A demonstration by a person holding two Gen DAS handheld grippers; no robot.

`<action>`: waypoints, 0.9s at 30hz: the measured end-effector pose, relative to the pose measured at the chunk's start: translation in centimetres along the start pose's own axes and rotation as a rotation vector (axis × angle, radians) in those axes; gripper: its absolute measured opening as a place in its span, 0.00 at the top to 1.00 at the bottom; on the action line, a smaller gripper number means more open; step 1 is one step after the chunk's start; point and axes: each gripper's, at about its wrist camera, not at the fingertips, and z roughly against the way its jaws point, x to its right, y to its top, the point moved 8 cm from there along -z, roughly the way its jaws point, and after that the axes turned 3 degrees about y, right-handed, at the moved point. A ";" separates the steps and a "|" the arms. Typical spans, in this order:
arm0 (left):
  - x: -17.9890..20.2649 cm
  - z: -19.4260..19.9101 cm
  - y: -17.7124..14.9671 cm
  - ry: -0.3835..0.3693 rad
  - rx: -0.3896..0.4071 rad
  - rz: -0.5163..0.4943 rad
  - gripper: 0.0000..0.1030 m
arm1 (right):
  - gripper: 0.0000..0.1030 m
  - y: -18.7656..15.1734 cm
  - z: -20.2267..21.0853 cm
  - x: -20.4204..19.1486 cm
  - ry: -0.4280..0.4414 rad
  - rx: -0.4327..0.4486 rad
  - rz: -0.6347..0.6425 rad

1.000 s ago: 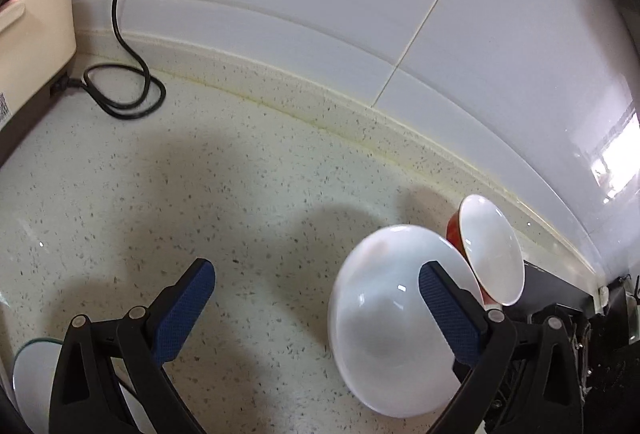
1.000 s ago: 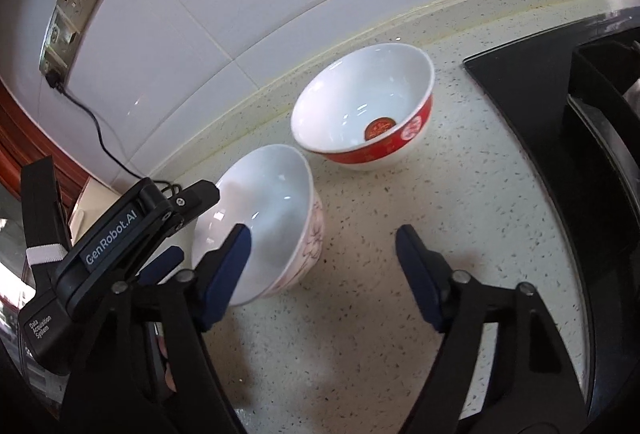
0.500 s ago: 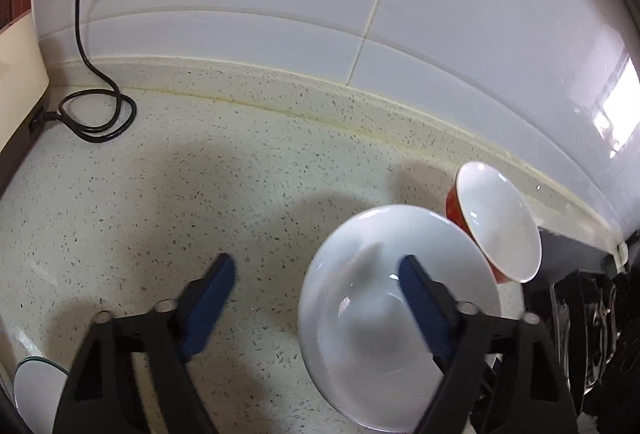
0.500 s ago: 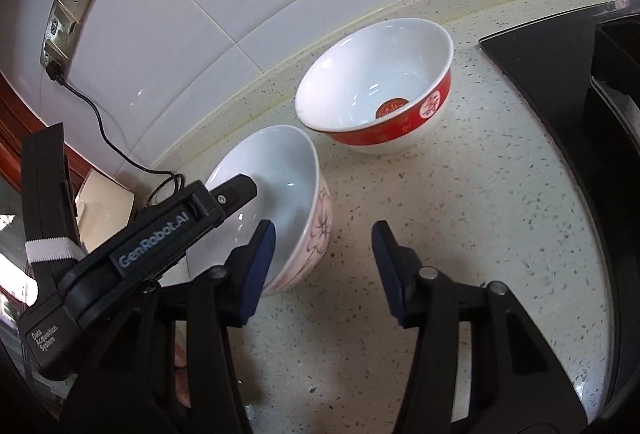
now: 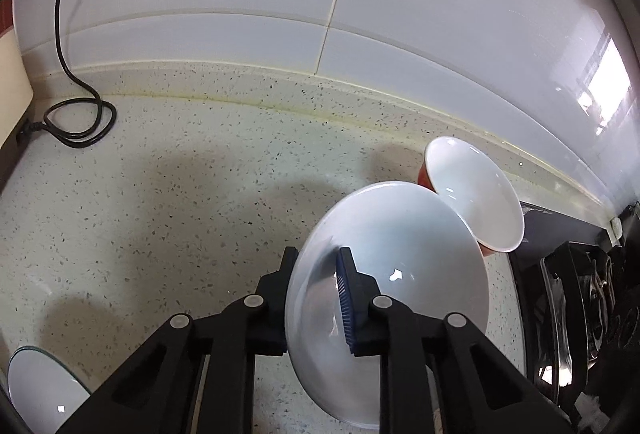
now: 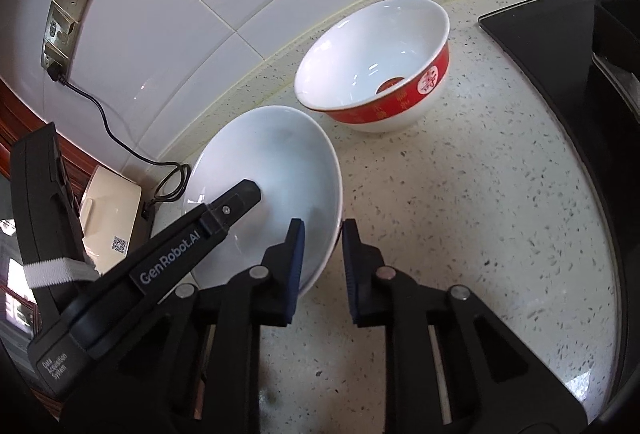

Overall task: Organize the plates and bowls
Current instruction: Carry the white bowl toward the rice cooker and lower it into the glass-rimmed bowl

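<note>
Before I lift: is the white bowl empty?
Empty: the white bowl shows a bare interior, with both grippers clamped on its rim.

right tongs (image 6: 322, 266) astride white bowl (image 6: 276, 170) rim — left tongs (image 6: 240, 196) inside it; red bowl (image 6: 376, 70) beyond

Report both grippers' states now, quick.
Left gripper: shut on the white bowl, fingers either side of its rim.
Right gripper: fingers straddle the same bowl's rim, narrow gap; a firm clamp cannot be told.

The white bowl (image 5: 400, 254) hides the left gripper's (image 5: 316, 298) outer finger (mostly).
</note>
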 end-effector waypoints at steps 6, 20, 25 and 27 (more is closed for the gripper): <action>-0.3 1.9 -0.1 -0.008 0.048 0.014 0.81 | 0.78 0.0 1.5 -1.2 0.031 0.031 0.031; -3.2 7.1 -0.9 0.029 0.191 0.089 0.81 | 0.79 -1.3 2.6 -5.8 0.108 0.029 0.141; -4.2 8.6 -1.3 0.064 0.247 0.116 0.81 | 0.79 -1.7 2.7 -6.9 0.146 0.022 0.178; -4.7 9.1 -1.4 0.074 0.266 0.130 0.81 | 0.79 -2.0 3.0 -7.5 0.165 0.022 0.196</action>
